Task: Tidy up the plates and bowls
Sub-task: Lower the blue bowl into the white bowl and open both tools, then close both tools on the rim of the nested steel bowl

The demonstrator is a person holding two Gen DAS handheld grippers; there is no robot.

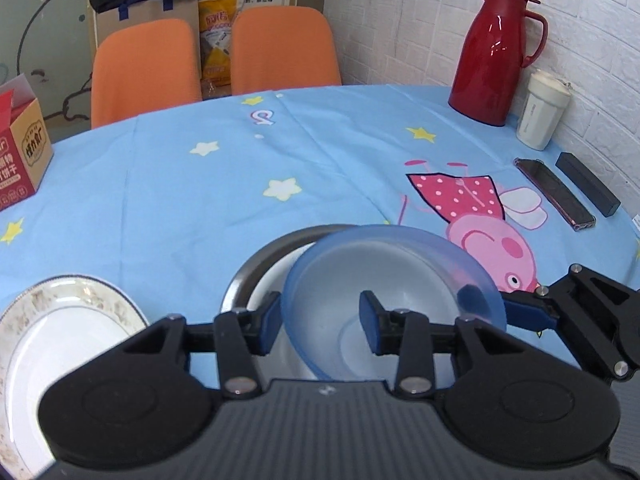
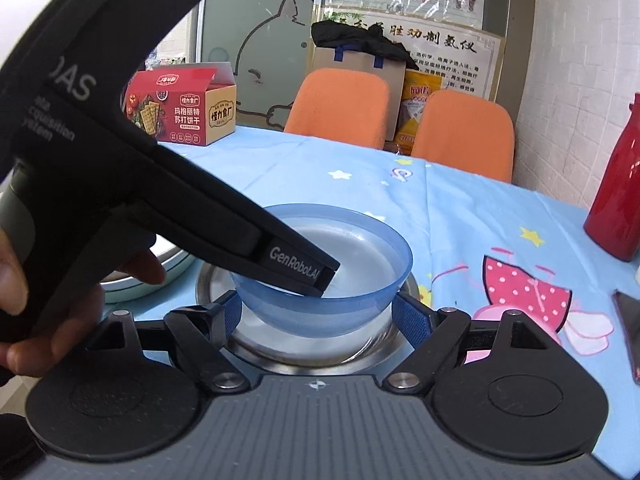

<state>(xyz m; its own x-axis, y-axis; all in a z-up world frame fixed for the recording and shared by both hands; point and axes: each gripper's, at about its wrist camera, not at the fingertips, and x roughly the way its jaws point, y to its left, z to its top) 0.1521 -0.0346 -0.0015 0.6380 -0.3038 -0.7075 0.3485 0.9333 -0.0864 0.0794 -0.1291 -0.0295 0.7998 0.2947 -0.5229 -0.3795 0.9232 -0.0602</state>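
Note:
A translucent blue bowl (image 1: 380,276) (image 2: 368,252) lies tilted inside a steel basin (image 1: 248,268) (image 2: 280,360) on the blue tablecloth. My left gripper (image 1: 320,326) straddles the bowl's near rim, one pad outside and one inside. The gap between the pads is far wider than the wall, so it is open. In the right wrist view the left gripper (image 2: 316,280) reaches down into the bowl from the left. My right gripper (image 2: 320,316) stands wide open around the bowl's lower wall; contact there is unclear. One of its fingers (image 1: 528,314) meets the bowl's right side.
A white plate with a patterned rim (image 1: 60,340) lies left of the basin. Red thermos (image 1: 492,56), white cup (image 1: 540,116), phone (image 1: 556,192) and black box (image 1: 588,188) line the right wall. A red cracker box (image 2: 180,108) and two orange chairs (image 1: 148,68) stand beyond.

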